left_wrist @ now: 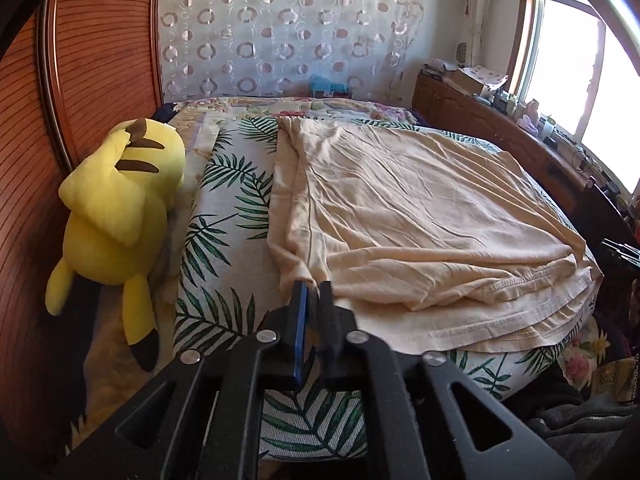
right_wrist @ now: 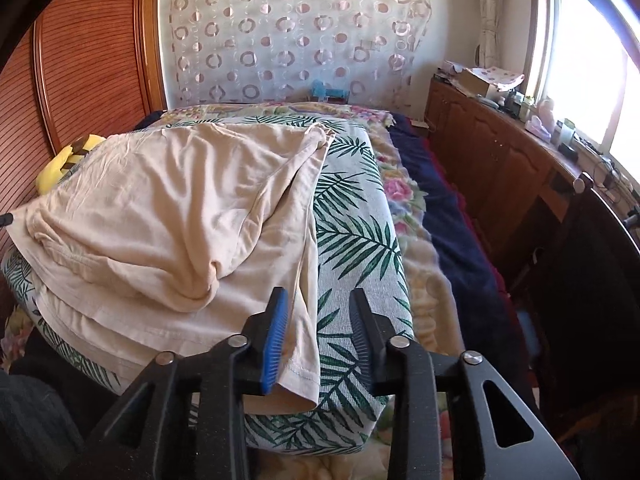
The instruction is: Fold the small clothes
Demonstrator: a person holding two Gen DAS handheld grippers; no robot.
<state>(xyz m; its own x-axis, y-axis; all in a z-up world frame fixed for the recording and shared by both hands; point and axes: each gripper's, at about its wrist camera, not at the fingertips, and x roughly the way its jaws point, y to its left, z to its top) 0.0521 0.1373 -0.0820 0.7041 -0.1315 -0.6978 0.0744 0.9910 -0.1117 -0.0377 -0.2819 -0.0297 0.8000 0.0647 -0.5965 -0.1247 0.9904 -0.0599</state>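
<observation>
- The left gripper (left_wrist: 314, 286) has its jaws closed down to a narrow slit on a bunched bit of the shirt (left_wrist: 400, 208), at the garment's near-left corner where a seam runs down to the pinch.
- The right gripper (right_wrist: 320, 300) stands wide open and holds nothing; the shirt's loose near-right edge lies between its fingers, just beside the blue pad (right_wrist: 276, 344), apparently untouched.
- The shirt is a pale peach garment spread over the cushion (left_wrist: 228, 208), a leaf-print block on the bed (right_wrist: 420, 216). It covers most of the cushion's top, and its hemmed layers hang over the near edge.
- It looks light, thin and very limp: it wrinkles everywhere, slumps into a soft mound toward the near side, and will sag from any single pinch instead of keeping shape.
- The cloth seems not slippery; a firm pinch on a doubled layer should hold, and nothing here is fragile.
- The best hold for the right side is likely the near-right corner, on the stitched hem, matching the left pinch so the edge lifts evenly.
- Grabbing only the top layer is a risk, since several layers lie stacked at the near edge.
- A yellow plush (left_wrist: 120, 204) lies beside the cushion's left edge, clear of the shirt.
</observation>
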